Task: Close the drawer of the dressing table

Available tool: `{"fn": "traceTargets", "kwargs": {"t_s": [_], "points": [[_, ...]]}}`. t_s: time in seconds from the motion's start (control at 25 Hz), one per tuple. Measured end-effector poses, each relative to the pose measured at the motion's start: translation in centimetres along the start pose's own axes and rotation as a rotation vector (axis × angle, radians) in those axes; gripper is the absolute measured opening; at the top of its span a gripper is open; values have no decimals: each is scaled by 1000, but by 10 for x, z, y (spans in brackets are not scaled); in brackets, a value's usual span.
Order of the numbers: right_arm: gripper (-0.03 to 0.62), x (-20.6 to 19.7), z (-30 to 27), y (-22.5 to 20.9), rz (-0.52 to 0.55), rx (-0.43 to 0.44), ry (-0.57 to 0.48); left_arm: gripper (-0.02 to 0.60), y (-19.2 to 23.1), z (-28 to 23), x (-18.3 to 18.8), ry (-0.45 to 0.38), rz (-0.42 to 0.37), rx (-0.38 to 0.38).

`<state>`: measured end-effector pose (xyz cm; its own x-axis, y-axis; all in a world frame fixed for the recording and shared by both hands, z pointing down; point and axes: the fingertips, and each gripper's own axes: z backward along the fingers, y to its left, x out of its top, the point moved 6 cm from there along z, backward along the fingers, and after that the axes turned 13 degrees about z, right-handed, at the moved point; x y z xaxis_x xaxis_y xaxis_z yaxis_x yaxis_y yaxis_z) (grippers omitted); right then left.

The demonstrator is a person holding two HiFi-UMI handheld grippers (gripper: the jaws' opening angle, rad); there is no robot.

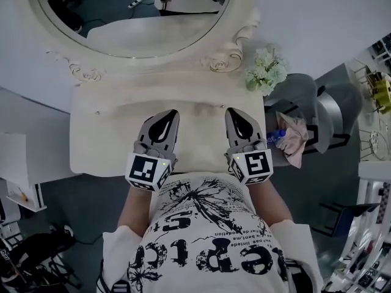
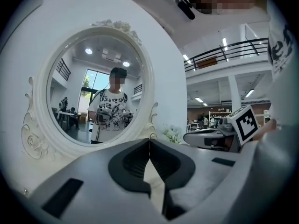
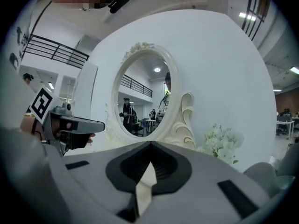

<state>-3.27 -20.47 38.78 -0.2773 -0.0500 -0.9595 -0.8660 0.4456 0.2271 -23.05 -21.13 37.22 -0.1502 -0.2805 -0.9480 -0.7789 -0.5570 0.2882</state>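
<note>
Table: cream dressing table against a white wall, seen from steeply above; its pale top fills the middle of the head view.
Left tool: held over the front half of the table, left of centre, pointing toward the back. In its own view the two jaws are pressed together at the tips, with nothing between them.
Right tool: held level with the left tool and apart from it, right of centre, pointing the same way. Its own view shows the jaw tips meeting, with nothing pinched.
Drawer: under the table's top at the front edge, right by the person's body. The top hides it from the head view and neither tool's view looks at it, so I cannot tell how far in it stands.
Marker cubes: one on the rear of each tool, left and right, just over the table's front edge.
Mirror: oval, in a carved cream frame at the back of the table. In the left tool's view it reflects the person in a printed white shirt.
Flowers: white bunch at the table's back right corner, beside the mirror frame; also in the right tool's view.
Chair: grey, just off the table's right side.
Cloth: pinkish and crumpled, near the right tool, past the table's right edge.
Shirt: white with black print, close against the table's front.
</note>
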Motion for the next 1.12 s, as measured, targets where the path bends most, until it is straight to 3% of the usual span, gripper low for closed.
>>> {"fn": "traceTargets", "kwargs": {"t_s": [0.16, 0.52, 1.12], "points": [[17, 3, 2, 0, -7, -3, -21, 20, -8, 2, 10, -24, -34, -16], [17, 5, 6, -2, -5, -9, -38, 20, -3, 4, 9, -29, 6, 13], [17, 1, 12, 0, -29, -19, -20, 20, -12, 5, 2, -4, -2, 17]]}}
